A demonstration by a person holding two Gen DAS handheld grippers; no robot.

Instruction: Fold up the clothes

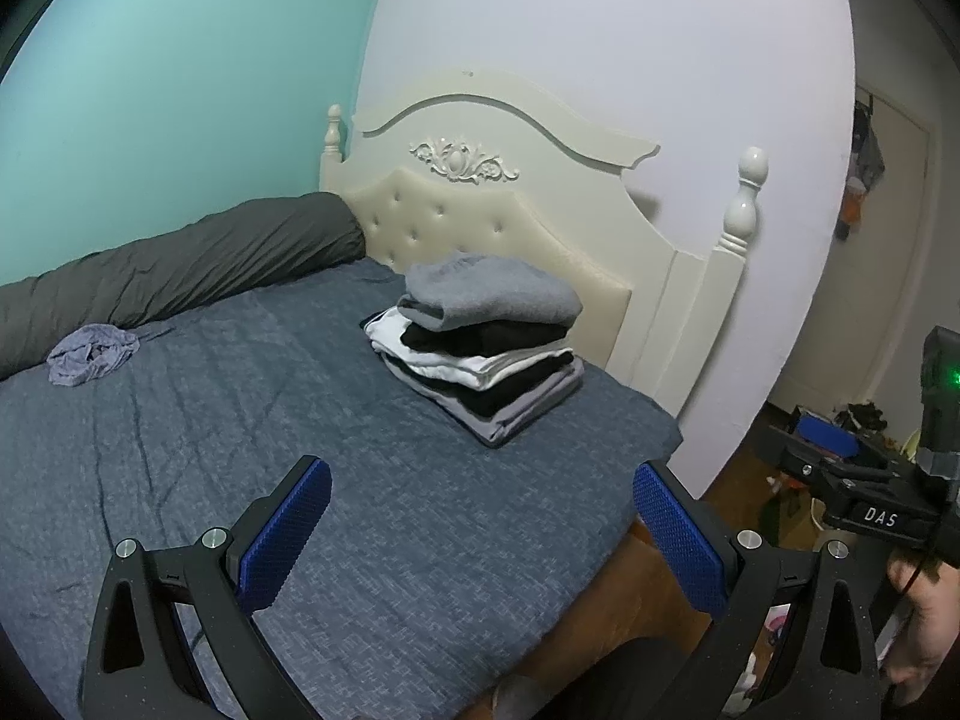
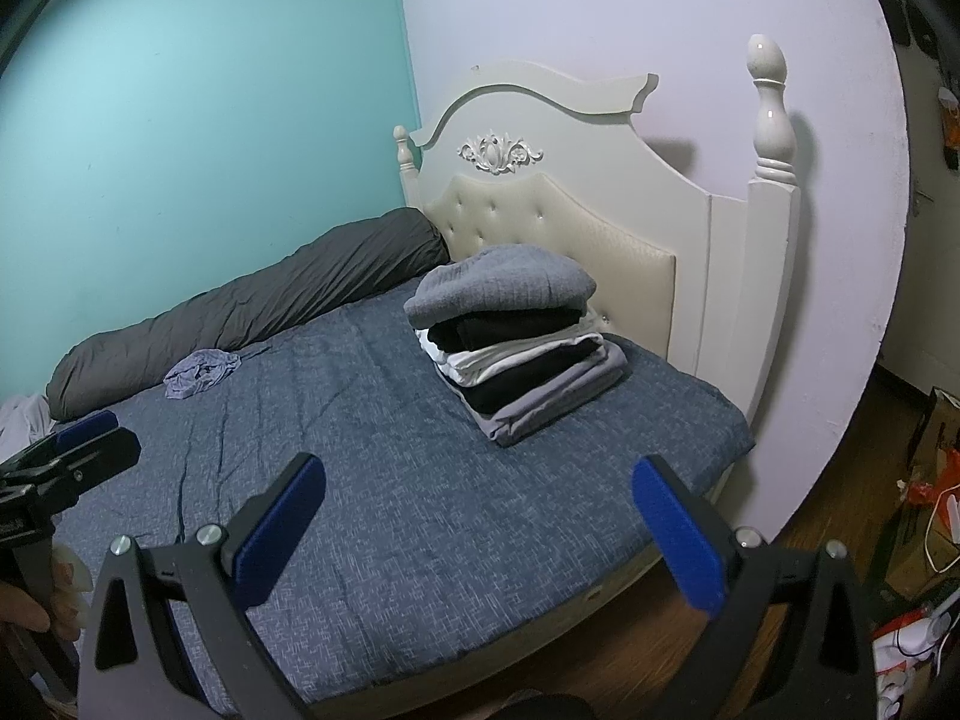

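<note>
left wrist: your left gripper (image 1: 480, 516) hangs over the bed (image 1: 180, 450), fingers spread, holding nothing; the stack (image 1: 480, 348) sits by the headboard (image 1: 480, 204), the crumpled garment (image 1: 90, 354) well apart near the bolster (image 1: 180, 264) | right wrist: right gripper (image 2: 480, 516) likewise spread and empty | advice: reach for the garment (image 2: 201, 373), pinch an edge, drag it flat before folding.
</note>
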